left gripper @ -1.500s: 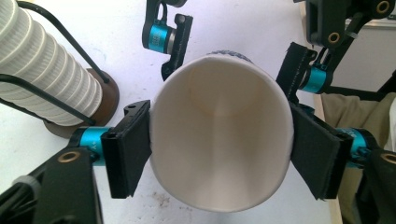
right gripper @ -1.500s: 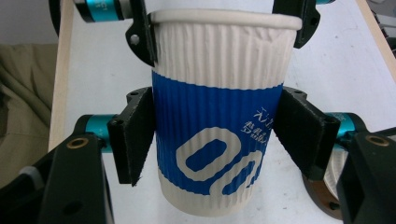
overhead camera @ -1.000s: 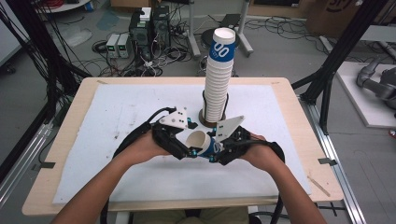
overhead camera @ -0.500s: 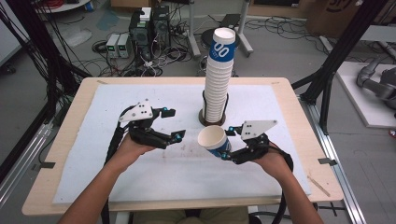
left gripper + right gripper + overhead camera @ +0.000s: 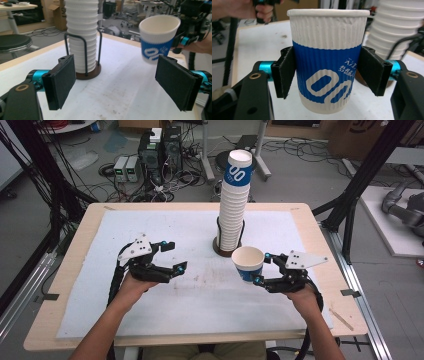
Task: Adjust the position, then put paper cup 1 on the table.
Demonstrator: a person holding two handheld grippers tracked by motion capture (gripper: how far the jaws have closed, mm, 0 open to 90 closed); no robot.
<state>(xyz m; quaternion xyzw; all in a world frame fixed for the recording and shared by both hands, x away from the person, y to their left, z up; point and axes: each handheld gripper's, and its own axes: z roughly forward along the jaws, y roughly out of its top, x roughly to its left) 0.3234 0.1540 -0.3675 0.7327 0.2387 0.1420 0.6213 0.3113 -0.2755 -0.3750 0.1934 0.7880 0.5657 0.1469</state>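
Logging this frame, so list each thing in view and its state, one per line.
paper cup: upright, lifted off the table, clamped at its blue band.
right gripper: shut on the paper cup.
left gripper: jaws just opened, nothing between them.
stack of cups: tall, upright in its wire holder.

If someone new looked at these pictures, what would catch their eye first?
Probably the tall stack of paper cups in its wire holder at the table's far middle. Next, the single blue-and-white cup held upright above the table in the right tool, while the left tool is open, holding nothing.
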